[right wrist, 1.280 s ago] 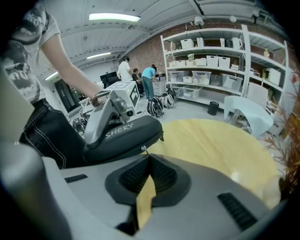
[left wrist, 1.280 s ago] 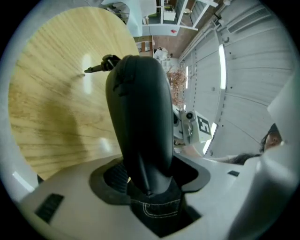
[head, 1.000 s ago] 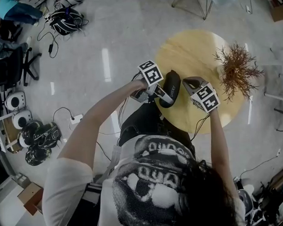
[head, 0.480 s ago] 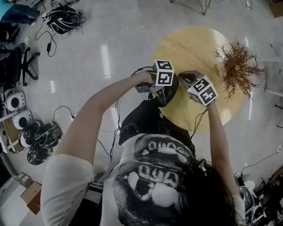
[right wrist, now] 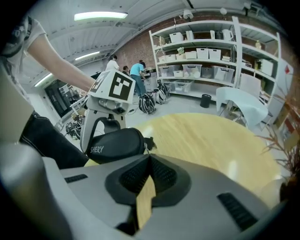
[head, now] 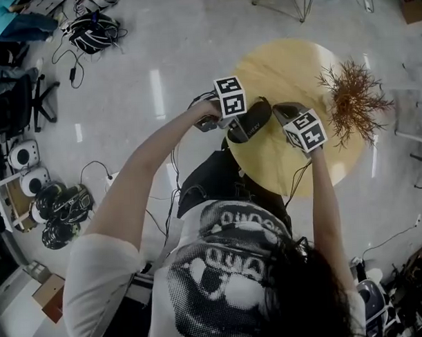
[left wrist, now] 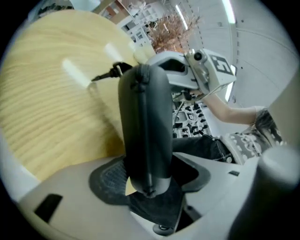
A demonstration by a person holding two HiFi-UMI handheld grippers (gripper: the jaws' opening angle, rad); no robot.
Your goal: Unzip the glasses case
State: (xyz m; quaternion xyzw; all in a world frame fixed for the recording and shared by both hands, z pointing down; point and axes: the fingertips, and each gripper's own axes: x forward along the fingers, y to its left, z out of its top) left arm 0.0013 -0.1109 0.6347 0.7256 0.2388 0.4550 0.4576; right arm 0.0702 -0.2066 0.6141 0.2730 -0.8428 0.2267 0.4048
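Left claw [head: 234, 131] grasps the glasses case [head: 252, 118] at the round wooden tabletop's [head: 290, 65] near edge, long axis toward the clenched right claw [right wrist: 149, 159]; glossy grey floor [head: 159, 55].

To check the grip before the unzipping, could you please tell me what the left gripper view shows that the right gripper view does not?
Only the left gripper view: the left gripper closed on one end of the glasses case, and the zip line running along the case's edge.
Only the right gripper view: the right gripper with its jaws shut, the white lettering on the case's side, and the storage shelves behind.
Both: the case, its zipper pull, the round wooden table and the opposite gripper.
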